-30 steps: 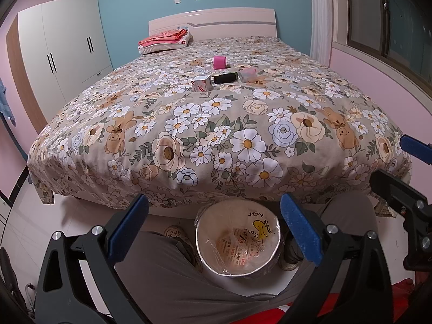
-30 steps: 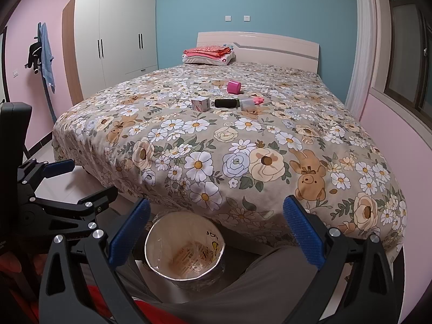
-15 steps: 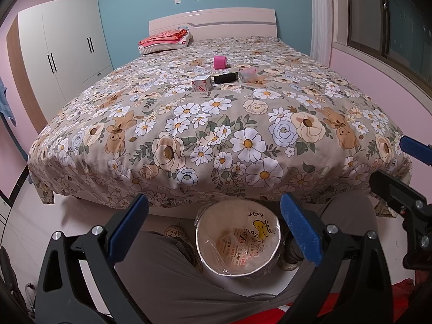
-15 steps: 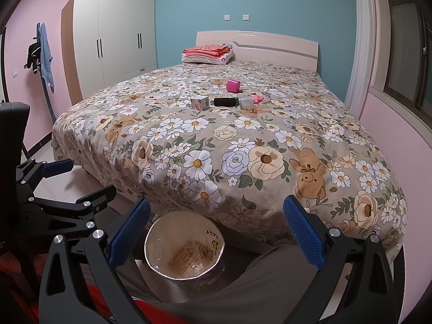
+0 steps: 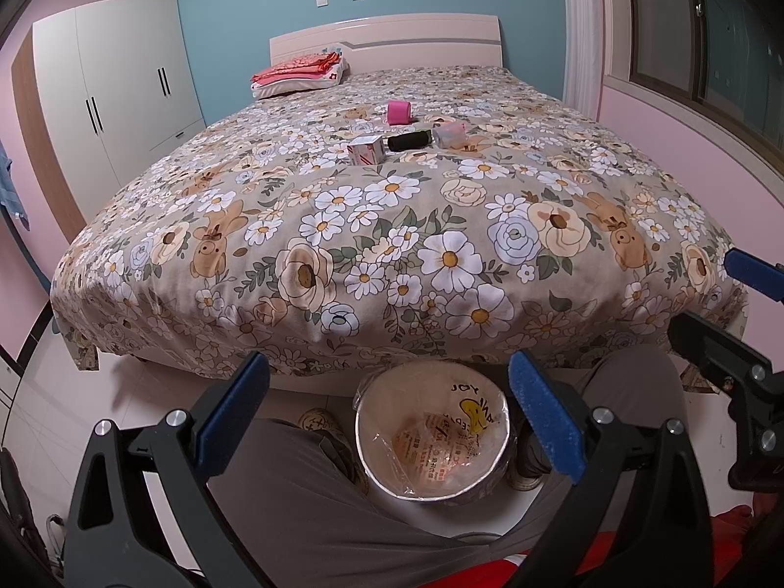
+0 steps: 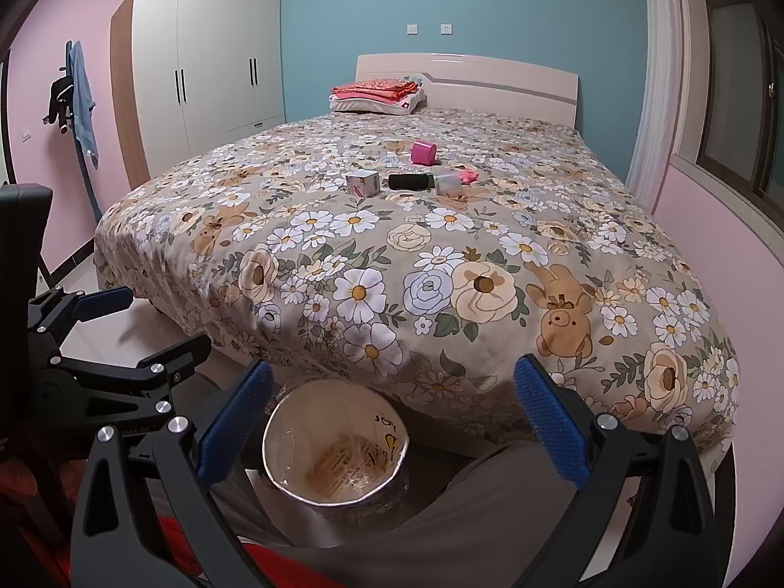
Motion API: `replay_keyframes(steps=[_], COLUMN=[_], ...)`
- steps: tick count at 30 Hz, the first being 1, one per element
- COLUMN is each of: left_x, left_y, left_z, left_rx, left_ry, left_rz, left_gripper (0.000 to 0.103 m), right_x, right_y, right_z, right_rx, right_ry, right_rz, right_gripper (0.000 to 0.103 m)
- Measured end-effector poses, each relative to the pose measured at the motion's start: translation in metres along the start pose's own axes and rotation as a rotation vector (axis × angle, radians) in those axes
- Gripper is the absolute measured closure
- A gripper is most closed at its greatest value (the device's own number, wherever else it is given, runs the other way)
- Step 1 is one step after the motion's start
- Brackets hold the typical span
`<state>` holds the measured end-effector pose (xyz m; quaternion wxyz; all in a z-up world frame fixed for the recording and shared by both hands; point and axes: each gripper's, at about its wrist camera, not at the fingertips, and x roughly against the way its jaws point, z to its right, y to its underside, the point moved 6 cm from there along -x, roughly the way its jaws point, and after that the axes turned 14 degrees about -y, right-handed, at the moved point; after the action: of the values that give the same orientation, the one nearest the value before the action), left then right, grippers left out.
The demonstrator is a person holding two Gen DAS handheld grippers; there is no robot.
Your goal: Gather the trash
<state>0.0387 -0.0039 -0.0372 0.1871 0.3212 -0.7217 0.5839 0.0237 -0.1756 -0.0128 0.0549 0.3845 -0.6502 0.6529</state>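
Note:
A lined trash bin (image 5: 432, 436) with wrappers inside stands on the floor at the foot of the bed, between the person's legs; it also shows in the right wrist view (image 6: 335, 455). On the bed's middle lie a small white-and-red box (image 5: 365, 151), a black cylinder (image 5: 409, 140), a pink cup (image 5: 398, 112) and a clear plastic piece (image 5: 450, 134). The same items show in the right wrist view: box (image 6: 362, 182), cylinder (image 6: 409, 181), cup (image 6: 423, 152). My left gripper (image 5: 389, 416) and right gripper (image 6: 392, 421) are both open and empty, held low above the bin.
The floral bed cover (image 5: 392, 225) fills the middle. A white wardrobe (image 5: 117, 93) stands at the left, folded red cloth on a pillow (image 5: 299, 73) at the headboard, a window (image 5: 710, 49) and pink wall on the right.

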Motion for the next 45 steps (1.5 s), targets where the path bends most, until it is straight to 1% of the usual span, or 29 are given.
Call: replay_keyframes(steps=[9,11,15,18,22,28,34,39,42,45], left_x=[0.0,0.0,-0.001,-0.003,-0.014,-0.038,-0.077,-0.113,-0.141,-0.167], left_y=[0.0,-0.001,-0.003,-0.005,-0.014,-0.042,-0.078,-0.11,-0.134,-0.162], left_z=[0.0,-0.001,-0.003,-0.006,-0.012,-0.022,-0.025,-0.021,-0.019,-0.013], left_rx=[-0.001,0.0,0.002,0.0,0.004,0.025,0.051,0.068,0.101,0.094], left_ry=[0.0,0.0,-0.01,-0.019,-0.03,-0.047,-0.02,-0.014,0.007,0.004], left_rz=[0.0,0.0,0.004,0.009,0.009,0.002,-0.037,-0.064,-0.103,-0.096], left_gripper=[0.007,0.007,0.007,0.007,0.007,0.007,0.007,0.007,0.007,0.007], right_x=[-0.001,0.0,-0.005,-0.014,-0.024,-0.042,-0.069,-0.1,-0.124,-0.152], right_y=[-0.003,0.006,0.009,0.001,-0.019,-0.049,-0.086,-0.122,-0.143,-0.161], right_z=[-0.001,0.002,0.004,0.007,0.011,0.024,0.044,0.067,0.083,0.1], right_rx=[0.0,0.001,0.003,0.006,0.009,0.019,0.024,0.04,0.058,0.065], right_ry=[0.0,0.0,-0.001,0.0,0.004,0.014,0.03,0.03,0.035,0.033], right_rz=[-0.001,-0.001,-0.001,-0.002,-0.006,-0.004,0.003,0.007,0.004,-0.011], right_gripper=[0.003,0.003,0.003,0.003,0.003,0.003,0.003,0.003,0.003,0.003])
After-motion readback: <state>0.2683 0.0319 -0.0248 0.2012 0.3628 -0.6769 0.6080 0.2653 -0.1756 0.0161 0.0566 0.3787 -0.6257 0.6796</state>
